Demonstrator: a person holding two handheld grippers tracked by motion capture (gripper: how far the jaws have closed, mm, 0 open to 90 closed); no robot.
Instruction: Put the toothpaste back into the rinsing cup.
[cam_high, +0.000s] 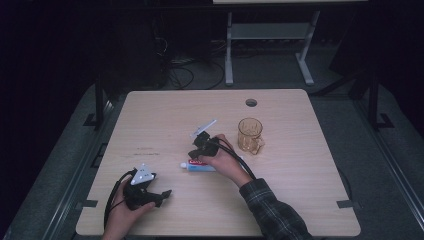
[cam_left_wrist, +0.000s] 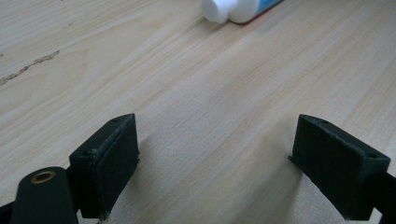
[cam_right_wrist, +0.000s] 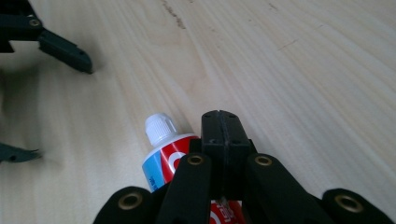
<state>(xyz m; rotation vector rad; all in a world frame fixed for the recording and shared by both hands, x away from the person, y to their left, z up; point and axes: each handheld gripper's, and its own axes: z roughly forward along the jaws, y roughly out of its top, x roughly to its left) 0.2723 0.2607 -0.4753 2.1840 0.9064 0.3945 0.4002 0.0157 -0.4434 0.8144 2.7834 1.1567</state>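
A red, white and blue toothpaste tube with a white cap lies flat at the middle of the wooden table. My right gripper hovers right over it, jaws shut together and empty. In the right gripper view the closed pads sit just above the tube, beside its cap. My left gripper rests near the table's front left, open, pointing toward the tube. Its wide-apart jaws frame bare wood, with the tube's cap farther ahead. The left gripper also appears from the right gripper view.
An amber glass mug stands upright just right of the right hand. A cable hole sits near the table's far edge. A white desk frame and cables lie on the floor beyond.
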